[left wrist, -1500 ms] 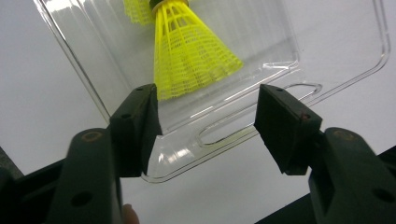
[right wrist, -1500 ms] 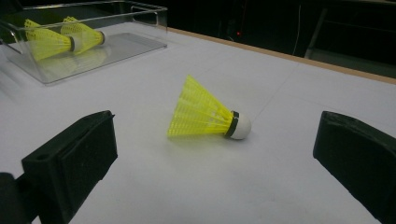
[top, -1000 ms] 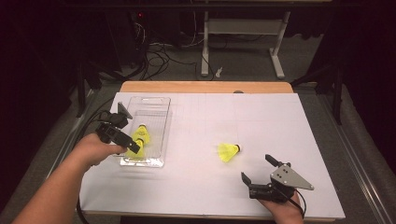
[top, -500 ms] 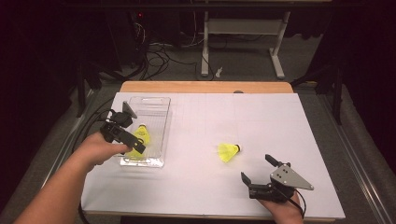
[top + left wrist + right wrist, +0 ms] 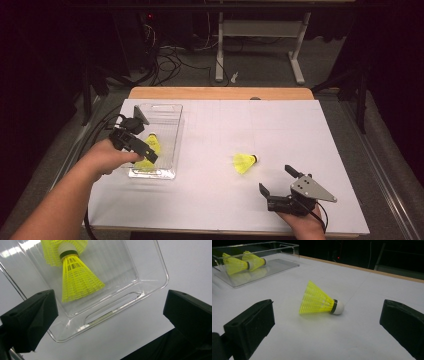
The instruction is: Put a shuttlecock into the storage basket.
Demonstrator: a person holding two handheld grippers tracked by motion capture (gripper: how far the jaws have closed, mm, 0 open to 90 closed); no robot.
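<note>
— On the white table, what do you see from above?

— Your right gripper, jaws wide, sits just short of the loose shuttlecock. Its own view adds the white cork tip and netted yellow skirt, lying sideways.

— And your left gripper?

— Wide, empty, above the clear tray; its view shows two shuttlecocks nested inside. Since a second ago it has drawn slightly back; the right hasn't moved.

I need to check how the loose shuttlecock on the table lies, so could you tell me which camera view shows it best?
The right gripper view: the loose shuttlecock lies on its side, close and sharp between the open jaws, cork pointing right. The high view shows it small, ahead of the right gripper. The left gripper view looks instead at the clear tray.
</note>
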